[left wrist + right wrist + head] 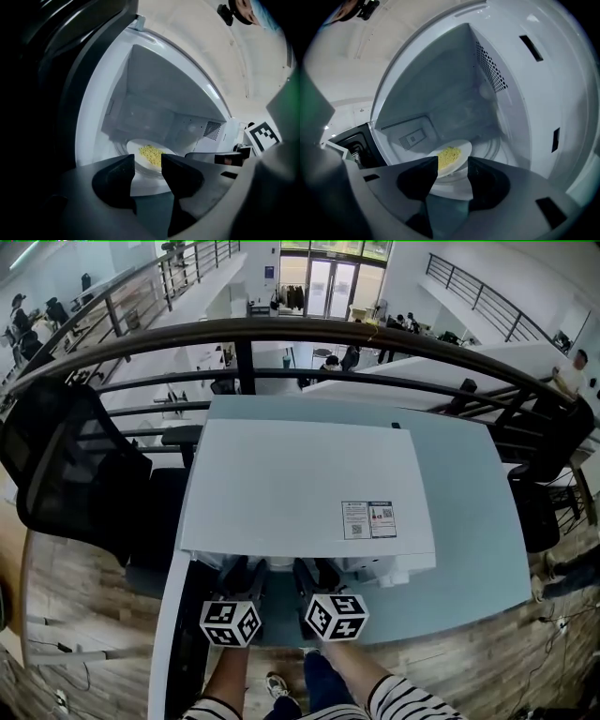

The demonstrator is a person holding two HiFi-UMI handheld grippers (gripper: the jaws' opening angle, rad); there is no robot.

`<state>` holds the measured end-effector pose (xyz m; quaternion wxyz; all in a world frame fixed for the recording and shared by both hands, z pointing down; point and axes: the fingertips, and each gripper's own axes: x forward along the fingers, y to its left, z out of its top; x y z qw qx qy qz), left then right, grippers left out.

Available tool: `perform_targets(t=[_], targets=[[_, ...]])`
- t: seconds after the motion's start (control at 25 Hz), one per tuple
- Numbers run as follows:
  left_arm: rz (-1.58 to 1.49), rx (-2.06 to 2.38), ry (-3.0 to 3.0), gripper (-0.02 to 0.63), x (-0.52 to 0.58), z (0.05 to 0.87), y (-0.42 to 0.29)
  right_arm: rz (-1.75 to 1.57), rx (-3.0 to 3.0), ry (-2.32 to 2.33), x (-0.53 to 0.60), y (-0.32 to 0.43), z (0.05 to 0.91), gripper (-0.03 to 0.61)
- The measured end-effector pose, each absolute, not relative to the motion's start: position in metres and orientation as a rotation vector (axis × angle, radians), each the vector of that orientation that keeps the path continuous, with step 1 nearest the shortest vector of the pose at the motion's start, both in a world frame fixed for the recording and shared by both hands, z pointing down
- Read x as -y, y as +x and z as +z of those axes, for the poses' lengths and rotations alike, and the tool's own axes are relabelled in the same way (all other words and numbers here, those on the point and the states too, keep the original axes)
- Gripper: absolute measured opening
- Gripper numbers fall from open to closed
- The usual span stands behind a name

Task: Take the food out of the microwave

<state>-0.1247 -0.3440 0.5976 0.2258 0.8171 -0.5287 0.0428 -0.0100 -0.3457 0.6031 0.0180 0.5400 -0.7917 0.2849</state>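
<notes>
The food (449,157), a small yellow heap, lies on a white plate (462,148) inside the open microwave (300,484), on the cavity floor. In the left gripper view the same heap sits low in the centre of the frame. The microwave's dark door (51,93) stands swung out at the left of that view. A small printed label (368,519) is stuck on the white top, toward the right.

The microwave stands on a pale blue-grey surface (469,521). A black mesh chair (66,465) stands at the left, on a wooden floor (84,615). A curved dark railing (281,334) runs across the upper frame, with an open office and glass doors beyond it.

Both grippers point into the cavity side by side, tilted a little downward. The left gripper (147,171) has its jaws spread, with nothing between the pads. The plate shows through the gap, farther in. The right gripper (452,176) is likewise spread and empty, the plate's near edge just beyond its tips. In the head view their marker cubes (231,622) sit close together at the lower centre. Two forearms (352,676) in striped sleeves (412,699) reach up from the bottom edge.
</notes>
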Motion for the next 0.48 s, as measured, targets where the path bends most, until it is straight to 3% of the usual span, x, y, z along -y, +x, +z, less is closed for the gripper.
perform_targets(t=[0.48], targets=[[0.145,1.457,2.193,0.173,0.366,0.611,-0.126,0.919,2.37,1.728,0.375,-0.01,0.613,0.193]])
